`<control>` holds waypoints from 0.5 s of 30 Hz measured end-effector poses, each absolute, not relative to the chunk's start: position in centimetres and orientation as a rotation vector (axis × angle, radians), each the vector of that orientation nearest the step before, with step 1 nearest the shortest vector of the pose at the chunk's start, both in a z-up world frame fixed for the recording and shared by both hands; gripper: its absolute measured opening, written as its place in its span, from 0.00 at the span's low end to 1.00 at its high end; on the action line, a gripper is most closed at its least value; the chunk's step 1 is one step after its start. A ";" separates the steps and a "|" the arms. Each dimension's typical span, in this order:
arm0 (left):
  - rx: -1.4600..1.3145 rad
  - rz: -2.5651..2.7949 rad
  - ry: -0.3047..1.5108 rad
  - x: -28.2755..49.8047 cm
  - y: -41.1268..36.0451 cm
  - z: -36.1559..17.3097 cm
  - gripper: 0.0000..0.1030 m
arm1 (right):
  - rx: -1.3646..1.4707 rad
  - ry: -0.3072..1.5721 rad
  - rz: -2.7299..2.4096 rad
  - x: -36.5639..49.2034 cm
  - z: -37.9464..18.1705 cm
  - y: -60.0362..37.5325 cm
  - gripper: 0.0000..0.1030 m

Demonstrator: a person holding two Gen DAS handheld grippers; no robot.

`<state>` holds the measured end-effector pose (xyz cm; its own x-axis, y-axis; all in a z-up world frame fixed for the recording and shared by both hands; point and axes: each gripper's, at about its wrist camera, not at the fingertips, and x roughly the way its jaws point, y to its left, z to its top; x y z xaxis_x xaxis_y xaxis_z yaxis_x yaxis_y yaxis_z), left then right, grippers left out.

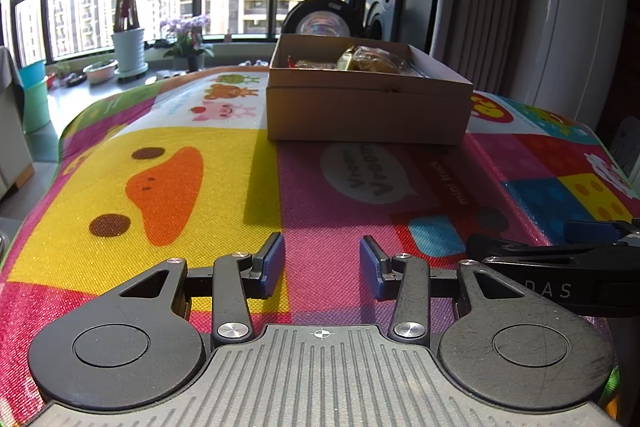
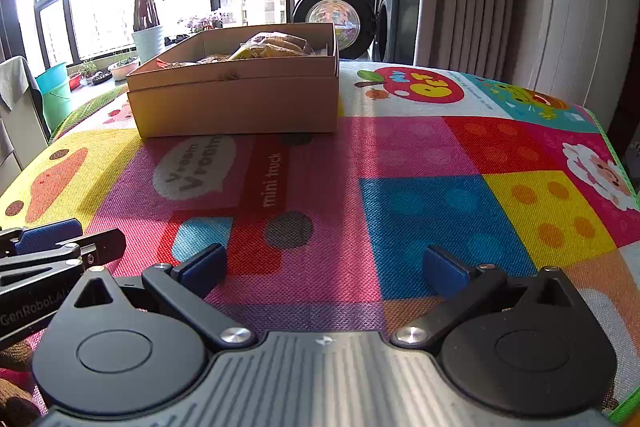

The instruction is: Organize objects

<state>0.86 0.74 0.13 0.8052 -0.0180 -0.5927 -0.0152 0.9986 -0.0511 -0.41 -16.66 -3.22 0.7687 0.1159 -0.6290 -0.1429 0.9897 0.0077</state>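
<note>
Bright windows and plants were seen behind a mat-covered table (image 2: pixel 420 155) where the box (image 1: pixel 368 107), snack packets already in it, sat at the far side, while the left gripper (image 1: pixel 322 263) and right gripper (image 2: pixel 324 267), jaws spread and empty, were held low nearby, apparently ready.
</note>
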 end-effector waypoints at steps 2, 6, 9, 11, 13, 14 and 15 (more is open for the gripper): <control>-0.055 -0.002 0.635 0.8 0.7 0.1 0.44 | -0.041 0.680 0.140 -0.4 -3.2 -16.7 1.00; -0.055 -0.002 0.635 0.8 0.7 0.1 0.44 | -0.041 0.680 0.140 -0.4 -3.2 -16.7 1.00; -0.055 -0.002 0.635 0.8 0.8 0.1 0.44 | -0.041 0.680 0.140 -0.4 -3.2 -16.7 1.00; -0.056 -0.002 0.634 0.8 0.8 0.1 0.44 | -0.041 0.680 0.140 -0.4 -3.2 -16.6 1.00; -0.058 -0.003 0.634 0.8 0.8 0.1 0.44 | -0.041 0.680 0.140 -0.4 -3.2 -16.6 1.00; -0.059 -0.003 0.634 0.8 0.8 0.1 0.44 | -0.041 0.680 0.140 -0.4 -3.2 -16.6 1.00; -0.063 -0.004 0.634 0.8 0.8 0.1 0.44 | -0.041 0.680 0.140 -0.4 -3.2 -16.7 1.00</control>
